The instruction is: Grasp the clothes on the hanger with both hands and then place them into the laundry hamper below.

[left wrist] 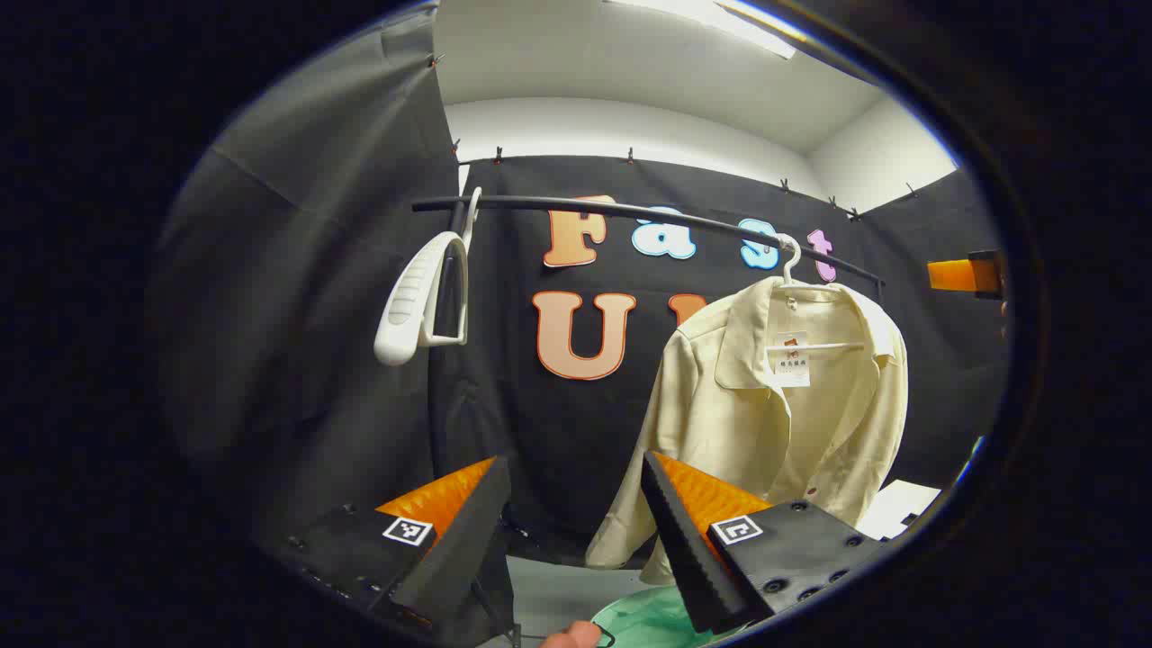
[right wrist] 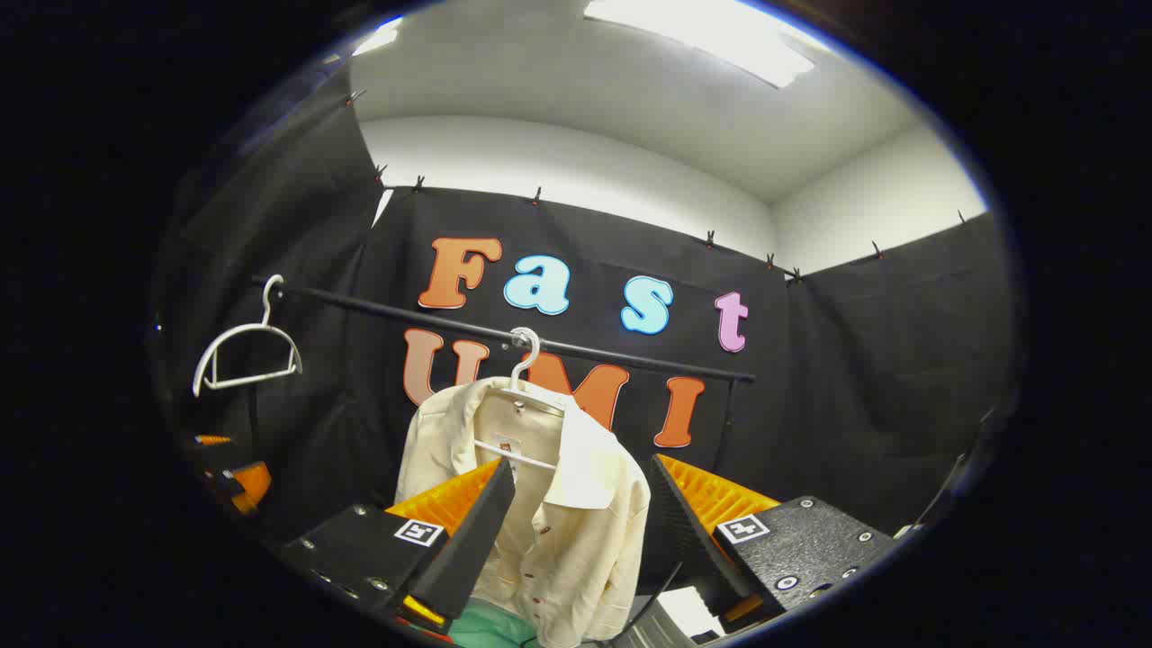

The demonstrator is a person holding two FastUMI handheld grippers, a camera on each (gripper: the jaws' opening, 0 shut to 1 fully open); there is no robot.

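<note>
The shirt (left wrist: 783,405) hangs from a white hanger (left wrist: 790,261) on the rail (left wrist: 648,216), toward the rail's far end from the bare hanger (left wrist: 423,297); its long axis runs straight down from the rail. The left gripper (left wrist: 576,540) has spread jaws holding nothing, the shirt ahead and off toward its right finger; the right gripper (right wrist: 580,540) is likewise spread and empty, the shirt between its fingers and seemingly nearer. Cream woven cloth, collared, buttoned, limp; the green hamper (left wrist: 648,621) sits below the rail.
</note>
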